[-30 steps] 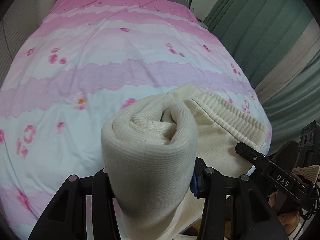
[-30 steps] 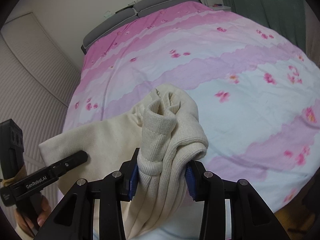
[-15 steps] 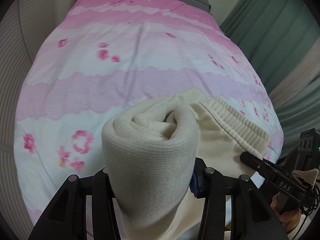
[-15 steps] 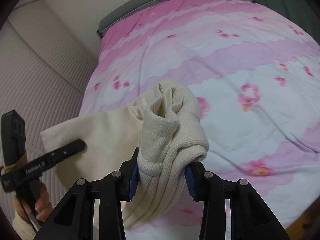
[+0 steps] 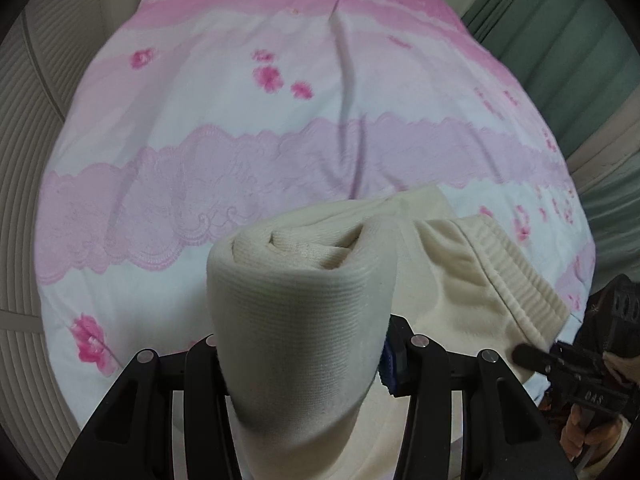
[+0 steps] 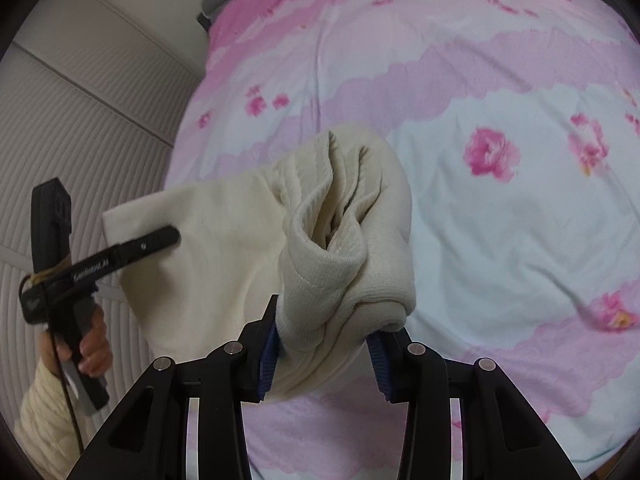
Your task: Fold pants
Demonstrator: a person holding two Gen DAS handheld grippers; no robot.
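Observation:
The cream knit pants [image 5: 304, 320] are held up above the bed between both grippers. My left gripper [image 5: 304, 356] is shut on a thick bunched fold of them; the ribbed waistband [image 5: 516, 272] stretches off to the right toward the other gripper [image 5: 576, 372]. My right gripper [image 6: 324, 356] is shut on another bunched fold of the pants [image 6: 348, 248]. The cloth spreads left from there to the left gripper [image 6: 132, 248], held by a hand in a cream sleeve.
Below lies a bed with a pink and white floral cover [image 5: 248, 160] that also shows in the right wrist view [image 6: 500, 220]. A ribbed beige wall panel [image 6: 80, 120] is on the left. Green curtains [image 5: 568, 40] hang on the right.
Both grippers have carried the pants forward and leftward over the bed, and the bed now looks closer. The grips on the cloth are unchanged.

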